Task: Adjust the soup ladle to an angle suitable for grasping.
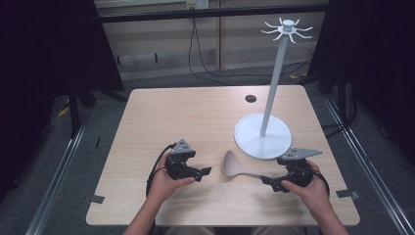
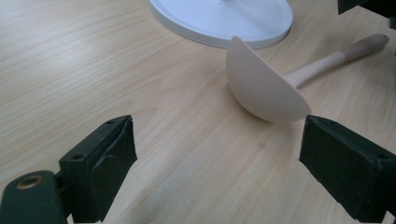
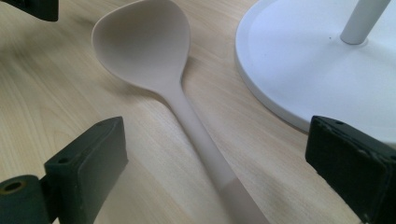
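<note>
A beige ladle [image 1: 235,167] lies flat on the wooden table [image 1: 171,117], bowl to the left and handle running right. My left gripper [image 1: 204,172] stands open just left of the bowl [image 2: 264,86], with nothing between its jaws. My right gripper [image 1: 268,180] is open at the handle's end; the handle [image 3: 205,149] runs between its wide jaws, and the pads do not touch it. A white stand [image 1: 274,83] with a round base [image 1: 254,142] and hooks at its top rises behind the ladle.
The stand's base [image 3: 299,70] lies close behind the ladle's bowl [image 3: 144,42]. A small black disc [image 1: 250,98] sits near the table's far edge. Bare wood stretches across the left and far parts of the table.
</note>
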Demonstrator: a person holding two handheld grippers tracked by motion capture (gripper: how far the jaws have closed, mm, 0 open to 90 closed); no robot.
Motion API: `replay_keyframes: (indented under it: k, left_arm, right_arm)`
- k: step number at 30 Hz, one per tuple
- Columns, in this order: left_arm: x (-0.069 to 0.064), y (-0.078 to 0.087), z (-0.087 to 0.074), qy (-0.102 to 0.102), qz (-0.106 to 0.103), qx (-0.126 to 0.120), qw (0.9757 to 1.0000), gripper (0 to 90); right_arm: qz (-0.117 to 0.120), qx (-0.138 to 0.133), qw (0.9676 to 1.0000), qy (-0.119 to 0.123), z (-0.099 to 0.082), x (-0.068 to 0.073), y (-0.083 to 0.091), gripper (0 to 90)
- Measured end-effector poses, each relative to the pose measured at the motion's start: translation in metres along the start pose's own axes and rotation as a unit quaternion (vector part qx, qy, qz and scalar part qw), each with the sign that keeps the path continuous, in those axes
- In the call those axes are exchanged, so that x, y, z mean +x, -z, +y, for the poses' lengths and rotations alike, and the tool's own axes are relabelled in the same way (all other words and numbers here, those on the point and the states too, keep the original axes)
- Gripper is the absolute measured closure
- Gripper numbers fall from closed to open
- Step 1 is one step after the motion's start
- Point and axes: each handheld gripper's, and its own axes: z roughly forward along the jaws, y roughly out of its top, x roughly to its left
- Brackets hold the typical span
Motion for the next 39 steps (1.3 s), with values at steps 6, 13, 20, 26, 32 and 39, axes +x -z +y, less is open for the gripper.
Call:
replay_keyframes:
  k: [6, 13, 20, 26, 32, 39]
  left_arm:
    - [-0.003, -0.006, 0.003, -0.006, -0.007, 0.003, 1.0, 11.0]
    - [-0.001, -0.006, 0.002, -0.001, -0.005, 0.003, 1.0, 11.2]
    - [-0.001, -0.006, 0.0, 0.0, -0.004, 0.006, 1.0, 11.3]
    - [0.002, -0.001, -0.003, 0.004, 0.003, 0.004, 1.0, 11.3]
    - [0.004, 0.006, -0.008, 0.009, 0.011, 0.004, 0.9999, 11.5]
    - [0.007, 0.012, -0.013, 0.016, 0.019, 0.004, 0.9997, 11.6]
  right_arm:
    - [0.003, -0.005, 1.0, -0.003, -0.002, 0.002, 0.001, 6.1]
    - [-0.001, -0.017, 0.9998, -0.003, 0.002, 0.01, -0.007, 17.0]
    - [-0.006, -0.033, 0.9994, -0.003, 0.011, 0.013, -0.018, 27.5]
    - [-0.025, -0.039, 0.9989, -0.002, 0.018, 0.016, -0.026, 44.0]
    - [-0.009, -0.029, 0.9995, 0.0, 0.025, 0.021, -0.039, 53.5]
    - [0.011, -0.029, 0.9995, 0.008, 0.034, 0.029, -0.057, 70.7]
